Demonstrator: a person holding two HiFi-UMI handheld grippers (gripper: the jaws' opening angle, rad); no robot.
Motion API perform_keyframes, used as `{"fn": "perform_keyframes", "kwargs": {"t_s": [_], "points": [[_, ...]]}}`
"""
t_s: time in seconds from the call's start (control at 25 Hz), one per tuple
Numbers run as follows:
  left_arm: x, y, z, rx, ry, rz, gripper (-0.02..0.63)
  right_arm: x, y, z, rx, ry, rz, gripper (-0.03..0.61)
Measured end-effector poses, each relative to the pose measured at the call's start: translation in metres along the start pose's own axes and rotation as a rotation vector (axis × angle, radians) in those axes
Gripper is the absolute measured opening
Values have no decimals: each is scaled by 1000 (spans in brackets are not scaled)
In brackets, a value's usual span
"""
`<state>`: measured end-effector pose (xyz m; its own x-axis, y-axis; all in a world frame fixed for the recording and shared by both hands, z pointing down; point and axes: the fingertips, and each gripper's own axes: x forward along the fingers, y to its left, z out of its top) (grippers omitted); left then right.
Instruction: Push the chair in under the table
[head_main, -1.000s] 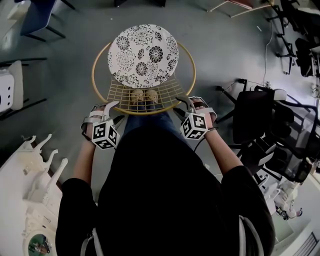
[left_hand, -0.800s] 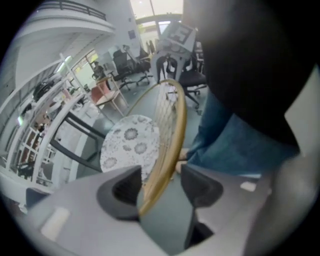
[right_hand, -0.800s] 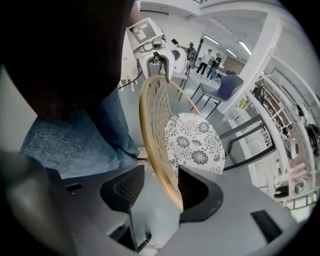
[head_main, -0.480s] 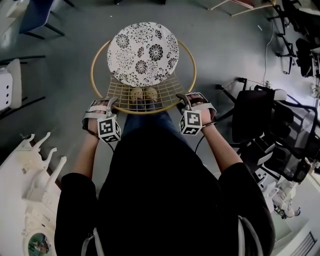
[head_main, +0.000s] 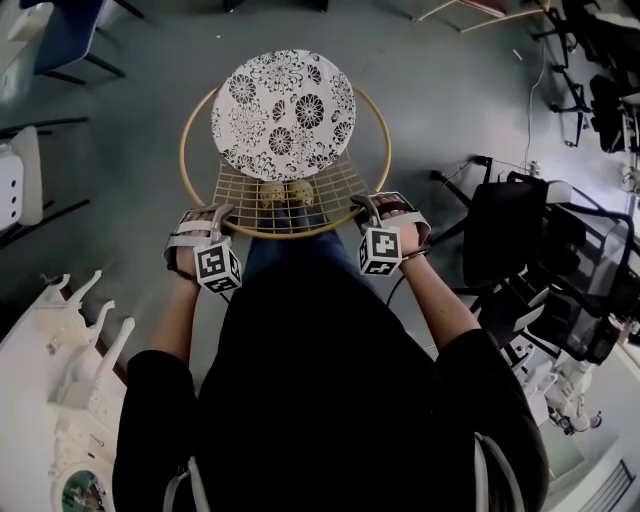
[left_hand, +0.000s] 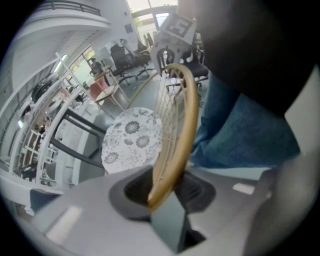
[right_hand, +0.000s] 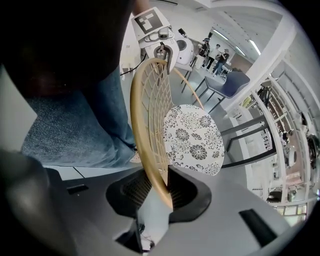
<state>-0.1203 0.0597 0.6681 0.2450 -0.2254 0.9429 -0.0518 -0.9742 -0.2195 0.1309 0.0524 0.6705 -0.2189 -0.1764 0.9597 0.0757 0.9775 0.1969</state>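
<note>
The chair has a round seat cushion (head_main: 285, 113) with a black-and-white flower print and a gold wire backrest (head_main: 288, 190) ringed by a gold rim (head_main: 290, 232). My left gripper (head_main: 222, 212) is at the rim's near-left part and my right gripper (head_main: 365, 203) at its near-right part, both pointing steeply down. In the left gripper view the rim (left_hand: 182, 125) runs down between the jaws of the left gripper (left_hand: 161, 192). In the right gripper view the rim (right_hand: 140, 130) sits between the pads of the right gripper (right_hand: 161, 187). Both pairs of jaws are closing on the rim.
The person's shoes (head_main: 287, 192) show through the backrest mesh, right behind the chair. Black office chairs (head_main: 520, 240) crowd the right side. White moulded parts (head_main: 60, 370) lie at lower left, a white chair (head_main: 15, 180) at far left and a blue chair (head_main: 75, 30) at top left.
Both grippers have sunk onto the backrest rim and their jaws have narrowed round it. The chair has stayed almost where it was.
</note>
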Motion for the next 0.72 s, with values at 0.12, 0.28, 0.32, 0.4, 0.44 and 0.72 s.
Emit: {"fn": "perform_keyframes", "kwargs": {"t_s": [0.12,0.28,0.32,0.4,0.44,0.72], "points": [[1,2,1,-15,5,-8,121,1,-2,-2,0,12,-1,95],[4,13,-2,-27,11,3,121,5,-13,-2,28,23,-6,97],[5,18,-3,-27,12,11,121,6,-17,-2,30,25,-8,96],[7,30,-6,-28,14,23,121,9,-26,-2,32,30,-14,95],[9,36,-7,-28,14,26,121,10,-32,-1,34,33,-19,95],[18,83,-13,-26,16,47,123,19,-77,-1,60,50,-54,94]]}}
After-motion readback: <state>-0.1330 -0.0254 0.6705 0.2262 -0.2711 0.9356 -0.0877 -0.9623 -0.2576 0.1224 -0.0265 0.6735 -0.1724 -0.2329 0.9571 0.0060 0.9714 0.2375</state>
